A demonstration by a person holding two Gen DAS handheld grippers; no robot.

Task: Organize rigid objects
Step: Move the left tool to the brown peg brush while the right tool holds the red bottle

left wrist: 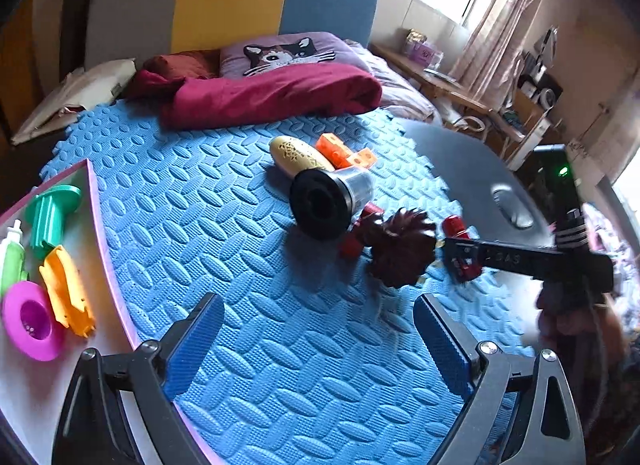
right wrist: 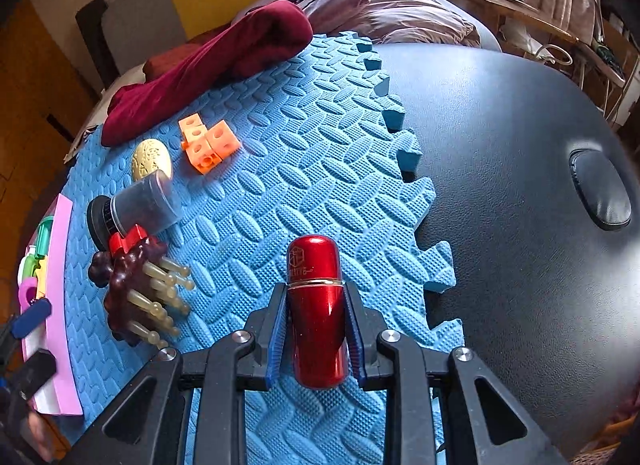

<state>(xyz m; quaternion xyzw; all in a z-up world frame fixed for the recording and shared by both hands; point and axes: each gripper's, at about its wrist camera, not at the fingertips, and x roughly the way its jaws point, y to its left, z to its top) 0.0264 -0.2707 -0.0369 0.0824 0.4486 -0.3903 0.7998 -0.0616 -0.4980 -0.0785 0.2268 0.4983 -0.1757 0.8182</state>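
The right gripper (right wrist: 316, 341) had its jaws clamped on a glossy red metal capsule-shaped bottle (right wrist: 317, 305), held upright between them over the blue foam mat (right wrist: 288, 169). The left gripper (left wrist: 318, 345) stood with jaws wide and empty, a pink-rimmed white tray (left wrist: 108, 265) just to their left.

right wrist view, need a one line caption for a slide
Right tongs closed on a red metallic capsule above the blue foam mat, orange blocks and other toys lying to the left.
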